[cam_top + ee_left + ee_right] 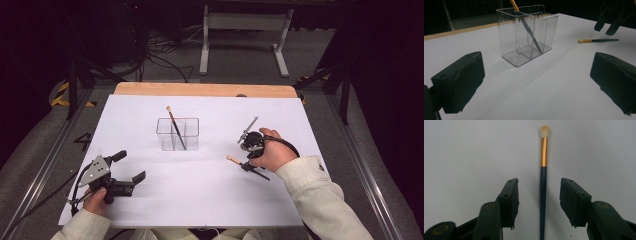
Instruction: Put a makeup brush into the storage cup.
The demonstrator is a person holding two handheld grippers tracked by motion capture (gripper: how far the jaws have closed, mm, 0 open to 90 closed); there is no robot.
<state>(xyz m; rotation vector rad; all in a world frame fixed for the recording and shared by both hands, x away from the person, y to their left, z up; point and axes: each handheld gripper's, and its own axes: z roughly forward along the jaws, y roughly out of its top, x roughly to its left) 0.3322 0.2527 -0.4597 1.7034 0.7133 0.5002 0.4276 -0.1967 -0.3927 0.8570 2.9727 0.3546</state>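
Observation:
A clear plastic organizer [177, 134] [526, 35] with dividers stands mid-table on the white sheet, and a gold-and-dark makeup brush [175, 127] [529, 32] leans inside it. A second brush [234, 159] [596, 40] [543, 170], with a pale tip, gold ferrule and dark handle, lies flat to its right. My right gripper [248, 165] [607, 26] [538, 187] points down over that brush, one jaw on each side of the handle, and neither pad touches it. My left gripper [131, 166] [536, 82] rests near the front left, wide open with nothing between its jaws, facing the organizer.
The white sheet [200, 200] covers a wooden table whose far edge [205, 89] shows at the back. Beyond it are a white table frame [245, 30] and floor cables [165, 55]. Metal rails run along both sides.

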